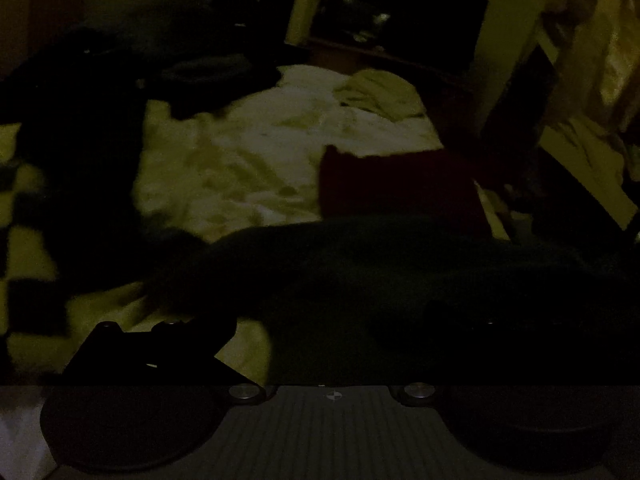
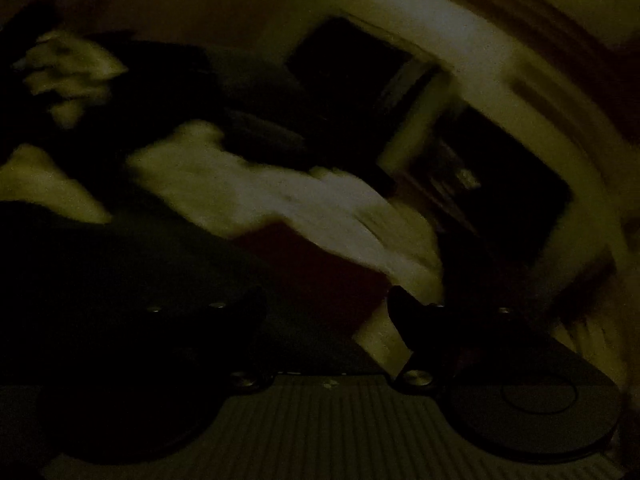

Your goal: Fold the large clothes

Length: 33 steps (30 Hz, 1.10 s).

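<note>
The dark garment (image 1: 380, 280) lies spread across the near part of the bed (image 1: 248, 168), close under both my hands, so I can fold it flat there. My right fingers (image 2: 328, 312) stand apart, holding nothing. My left fingers (image 1: 320, 320) are lost in darkness; I cannot tell their state.
</note>
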Each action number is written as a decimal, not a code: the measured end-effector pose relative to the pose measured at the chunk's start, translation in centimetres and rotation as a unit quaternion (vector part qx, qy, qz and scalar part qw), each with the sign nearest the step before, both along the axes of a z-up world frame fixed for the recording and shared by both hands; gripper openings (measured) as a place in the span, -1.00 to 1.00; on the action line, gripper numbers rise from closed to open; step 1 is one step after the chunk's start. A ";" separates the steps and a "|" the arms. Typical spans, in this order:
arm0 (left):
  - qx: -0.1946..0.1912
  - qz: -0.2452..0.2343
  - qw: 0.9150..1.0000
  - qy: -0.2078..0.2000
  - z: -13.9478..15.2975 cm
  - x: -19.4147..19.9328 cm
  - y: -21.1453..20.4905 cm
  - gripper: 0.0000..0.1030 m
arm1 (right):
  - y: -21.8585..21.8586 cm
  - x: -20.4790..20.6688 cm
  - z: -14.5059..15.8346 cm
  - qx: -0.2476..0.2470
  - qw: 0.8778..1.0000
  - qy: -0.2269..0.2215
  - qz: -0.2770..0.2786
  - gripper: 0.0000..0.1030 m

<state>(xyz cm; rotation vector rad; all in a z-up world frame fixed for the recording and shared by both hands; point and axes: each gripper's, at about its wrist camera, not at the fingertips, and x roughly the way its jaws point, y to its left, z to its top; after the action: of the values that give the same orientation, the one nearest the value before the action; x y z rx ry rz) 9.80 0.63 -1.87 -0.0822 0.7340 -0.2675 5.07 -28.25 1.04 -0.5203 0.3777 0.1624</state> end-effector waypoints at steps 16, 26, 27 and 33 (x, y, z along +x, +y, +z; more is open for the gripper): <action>0.046 -0.015 0.996 0.074 -7.6 4.4 -4.6 1.00 | -12.5 -0.1 -5.4 0.058 0.992 0.071 -0.091 -0.06; 0.057 -0.017 0.997 0.055 -8.3 3.7 -5.0 1.00 | -15.2 1.2 -4.7 0.181 0.978 0.069 -0.075 -0.90; 0.055 -0.017 0.997 0.055 -8.3 3.7 -4.9 1.00 | -15.9 1.6 -4.2 0.212 0.972 0.069 -0.073 -0.90; 0.055 -0.015 0.997 0.054 -8.3 3.6 -5.1 1.00 | -21.4 3.0 -0.5 0.343 0.929 0.017 -0.141 -0.97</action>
<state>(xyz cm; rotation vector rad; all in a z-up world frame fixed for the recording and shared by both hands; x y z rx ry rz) 13.43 -4.42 -10.22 0.0187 0.8560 -0.2514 8.10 -49.69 0.54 0.2312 0.3968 0.0183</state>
